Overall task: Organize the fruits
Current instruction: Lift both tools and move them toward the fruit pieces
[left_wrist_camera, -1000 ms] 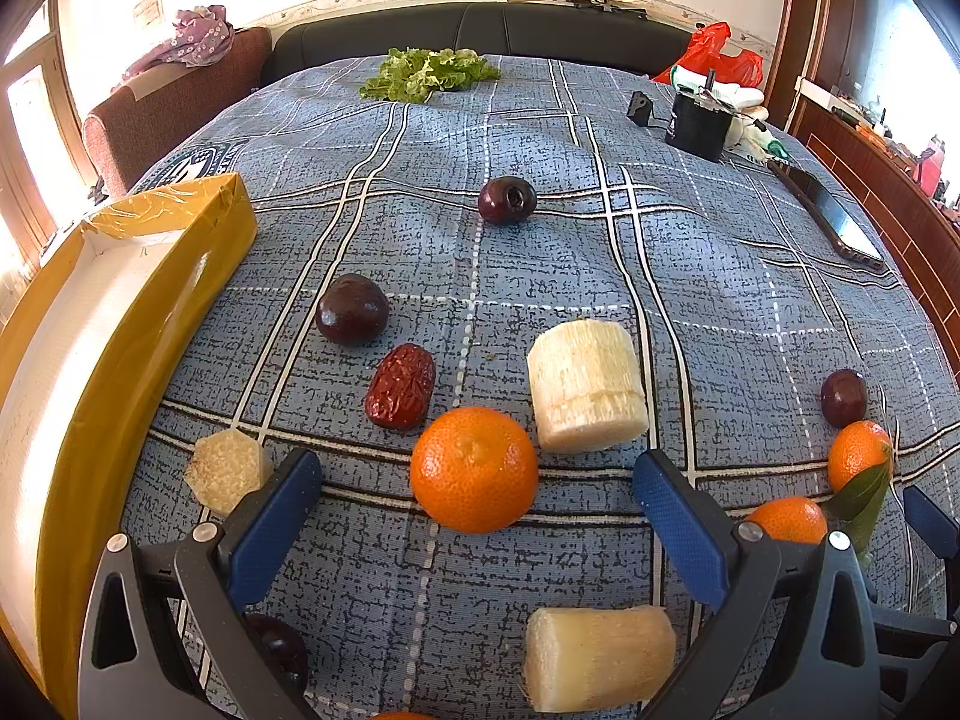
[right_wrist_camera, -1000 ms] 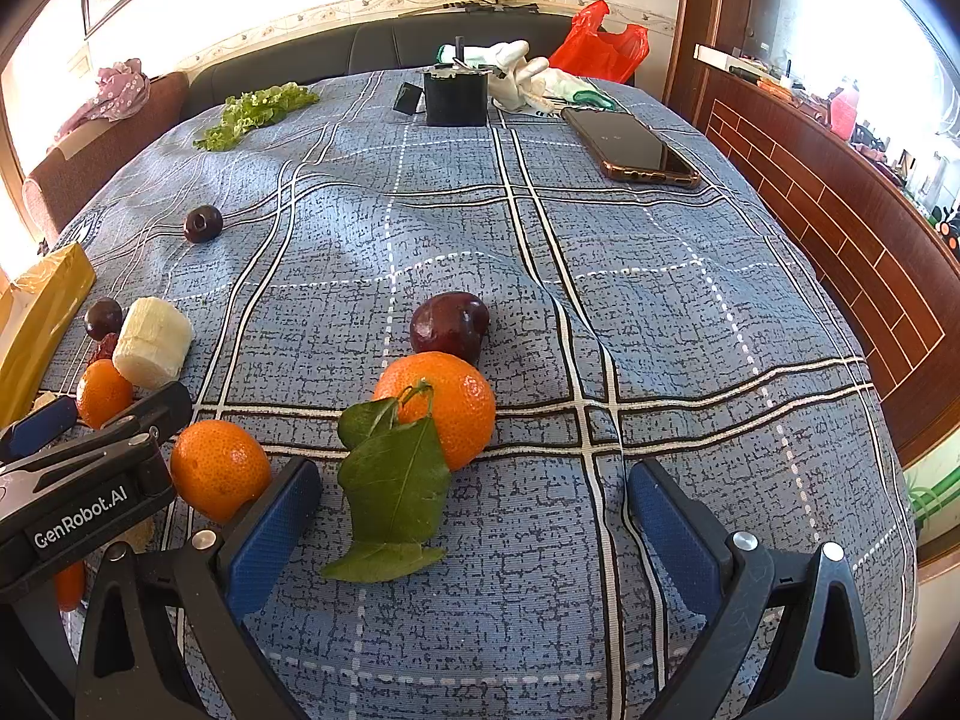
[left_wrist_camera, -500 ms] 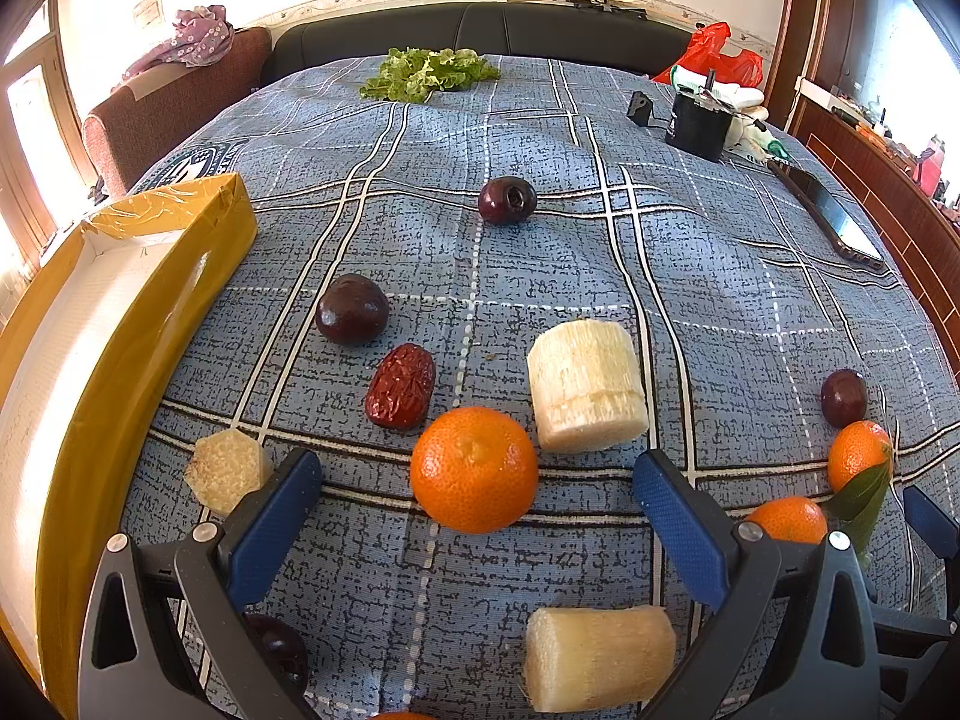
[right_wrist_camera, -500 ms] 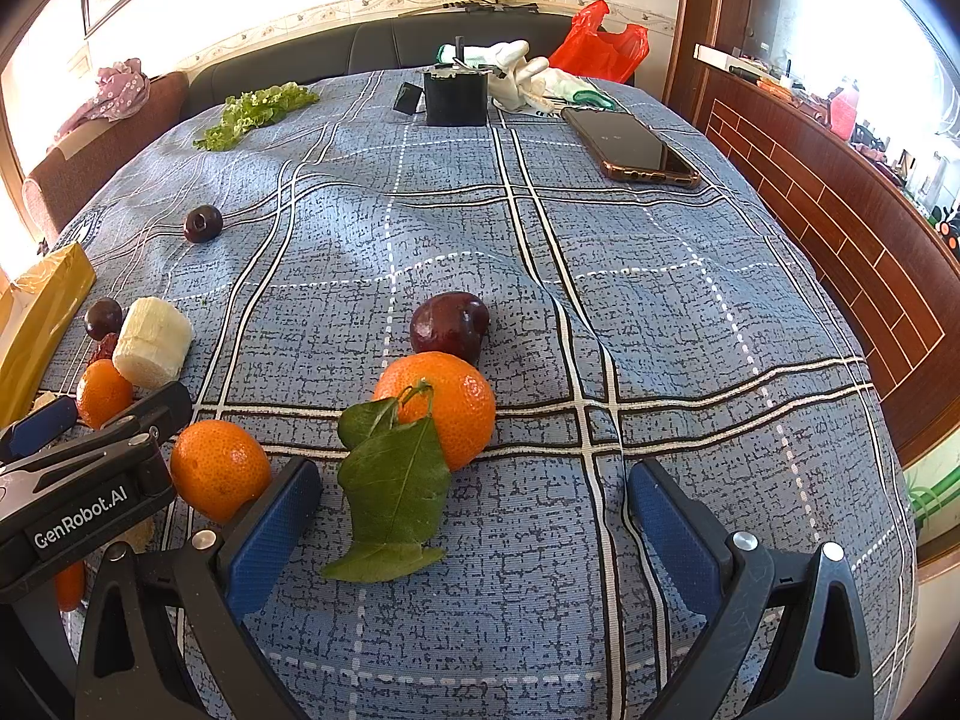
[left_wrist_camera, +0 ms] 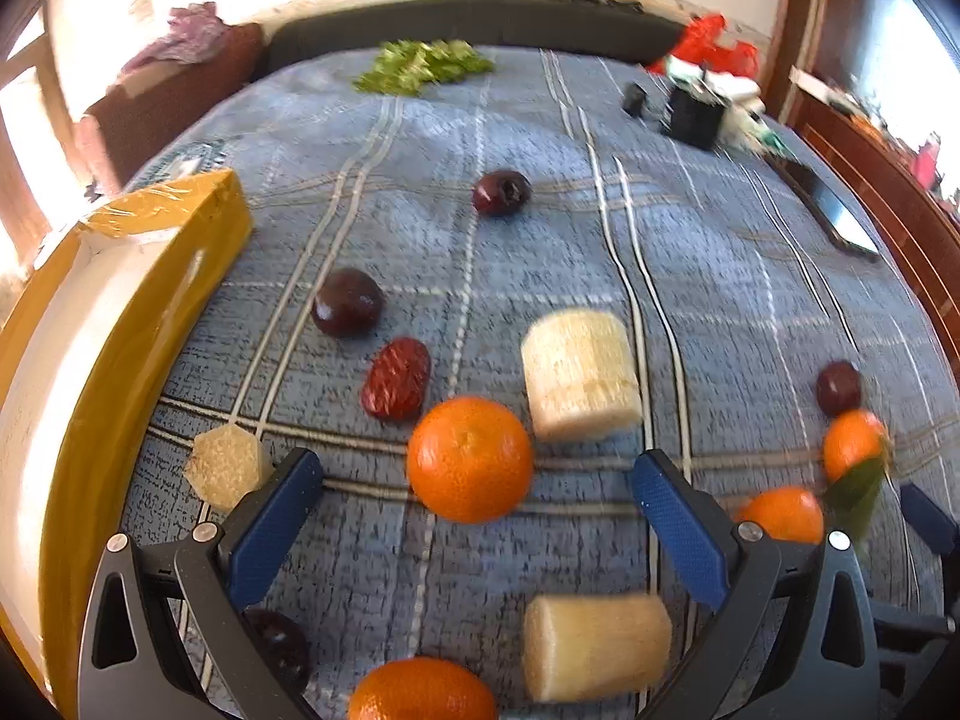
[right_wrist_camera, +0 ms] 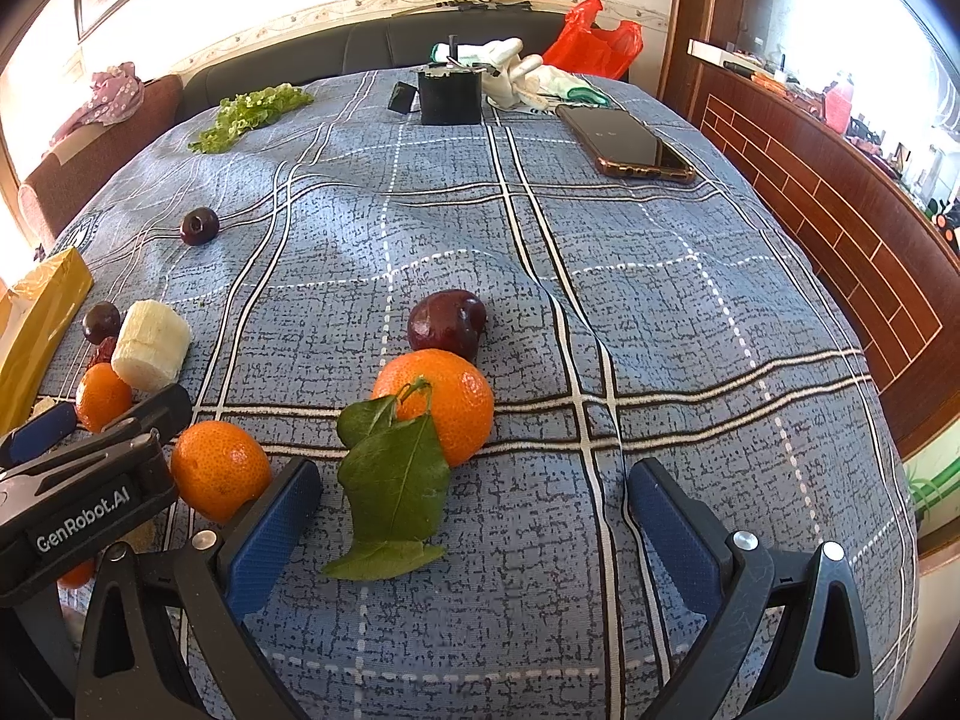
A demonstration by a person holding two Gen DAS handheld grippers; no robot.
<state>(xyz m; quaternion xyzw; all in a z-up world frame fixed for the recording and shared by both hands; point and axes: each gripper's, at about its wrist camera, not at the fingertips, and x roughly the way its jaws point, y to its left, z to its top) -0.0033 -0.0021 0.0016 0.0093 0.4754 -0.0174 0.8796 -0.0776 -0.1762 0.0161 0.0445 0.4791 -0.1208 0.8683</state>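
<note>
Broadly, a desk (right_wrist_camera: 690,324) covered in blue plaid cloth is seen, with a yellow box (left_wrist_camera: 114,354) along its left edge and fruit scattered between. Nothing has yet been placed in the box, as far as its visible white interior shows.

Both claws are held wide and empty. The left claw (left_wrist_camera: 474,516) is pointed at a mandarin (left_wrist_camera: 470,458), which lies straight ahead, centred between the blue pads and just beyond their tips. A pale cane piece (left_wrist_camera: 579,375) is set just behind it to the right, with its long axis running away from the claw; a second cane piece (left_wrist_camera: 594,648) lies below the claw, crosswise. A red date (left_wrist_camera: 397,378) is found just behind the mandarin to the left, a plum (left_wrist_camera: 348,302) farther back.

The right claw (right_wrist_camera: 474,516) is aimed at a leafy mandarin (right_wrist_camera: 444,396), ahead and slightly left, with its leaf (right_wrist_camera: 393,486) reaching between the pads.

The left view is blurred, so that claw is judged to be in motion. Its mandarin is judged the likely first pick, the box being on that side.
</note>
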